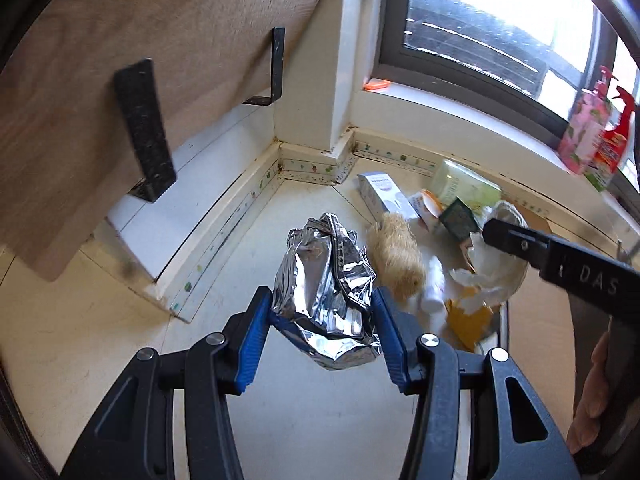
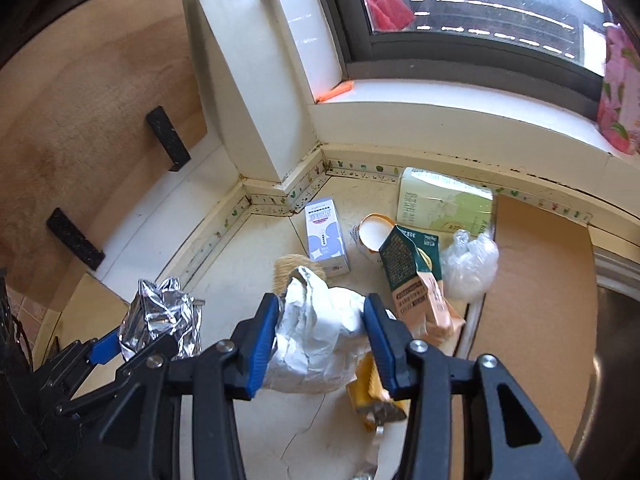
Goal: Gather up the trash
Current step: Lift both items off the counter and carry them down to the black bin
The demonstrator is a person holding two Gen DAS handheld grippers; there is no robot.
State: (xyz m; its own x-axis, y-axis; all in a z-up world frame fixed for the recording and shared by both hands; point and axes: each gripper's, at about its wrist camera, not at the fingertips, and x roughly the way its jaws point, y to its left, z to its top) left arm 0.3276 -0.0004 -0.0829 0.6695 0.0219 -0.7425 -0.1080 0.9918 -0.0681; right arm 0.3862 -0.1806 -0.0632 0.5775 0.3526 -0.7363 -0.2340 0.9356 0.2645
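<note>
Crumpled silver foil bag (image 1: 326,292) sits clamped between my left gripper (image 1: 323,334) pads, held up off the pale floor (image 1: 120,340); it looks near weightless, crinkly and slick, so I'd judge a mid-body pinch across the bunched folds is the safest hold, since a loose edge would likely slide out. My right gripper (image 2: 320,344) has its jaws closed on a wad of white crumpled paper (image 2: 316,340), soft and compressible, grip across the thick middle looks fine. Beyond, the rest of the trash pile lies near the wall corner: a purple-white carton (image 2: 326,240) lying flat, a dark green carton (image 2: 412,260) tipped over, a pale green box (image 2: 444,204) by the baseboard, a clear plastic bag (image 2: 470,260) and a tan fuzzy thing (image 1: 396,256) just beside the foil. Cartons look stiff and light, take them across the narrow faces. Cardboard sheet (image 2: 536,280) to the right.
</note>
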